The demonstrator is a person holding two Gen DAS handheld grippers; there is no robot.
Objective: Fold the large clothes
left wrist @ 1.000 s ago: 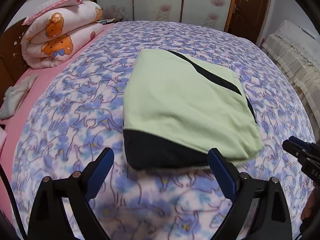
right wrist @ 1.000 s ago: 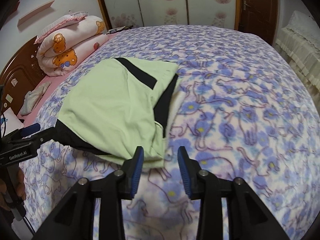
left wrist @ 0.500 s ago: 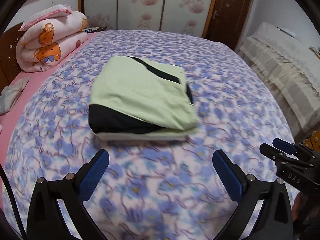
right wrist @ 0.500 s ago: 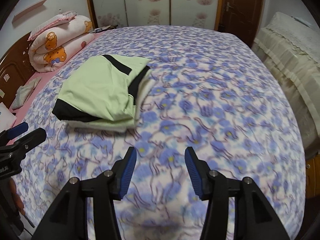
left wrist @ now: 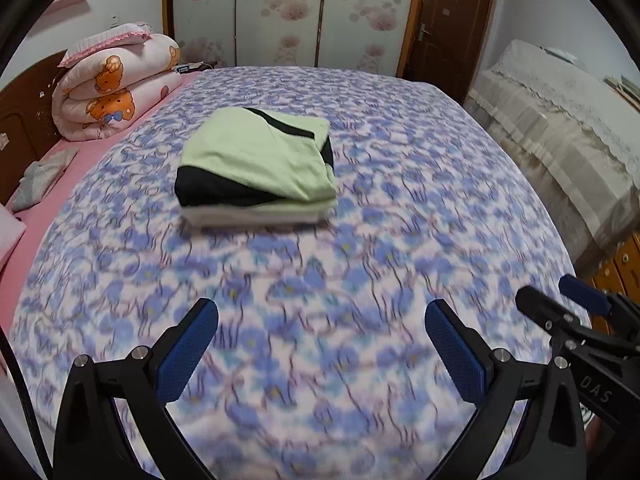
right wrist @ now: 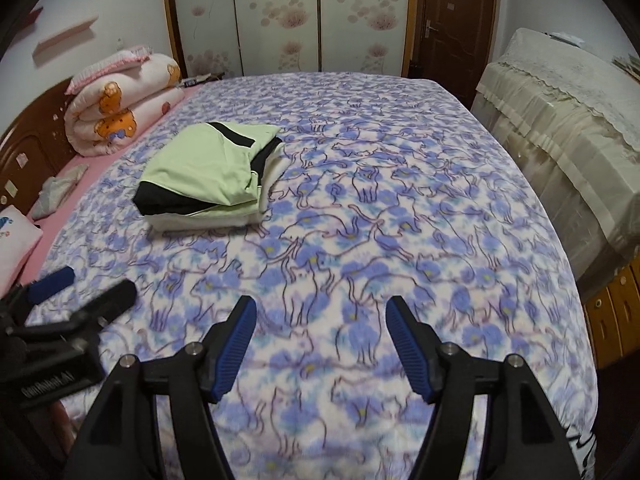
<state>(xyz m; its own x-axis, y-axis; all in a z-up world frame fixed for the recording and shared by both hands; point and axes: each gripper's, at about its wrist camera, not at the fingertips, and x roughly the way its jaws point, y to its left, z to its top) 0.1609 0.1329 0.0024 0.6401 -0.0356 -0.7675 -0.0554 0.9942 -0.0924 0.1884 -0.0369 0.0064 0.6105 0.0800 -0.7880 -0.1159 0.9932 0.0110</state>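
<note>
Your left tongs (left wrist: pixel 320 344) gape wide, empty; your right tongs (right wrist: pixel 320 344), also empty, have just been opening. The folded pale-green and black garment (left wrist: pixel 256 164) lies well apart on the blue-flowered fleece bedspread (left wrist: pixel 400 184). Reaching back in could snag its loose top layer.

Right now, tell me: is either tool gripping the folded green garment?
No. The folded green garment lies alone on the bed, far from both open tools.

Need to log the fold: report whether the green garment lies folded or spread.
Folded: the green garment sits as a compact layered stack on the bedspread, edges doubled over.
</note>
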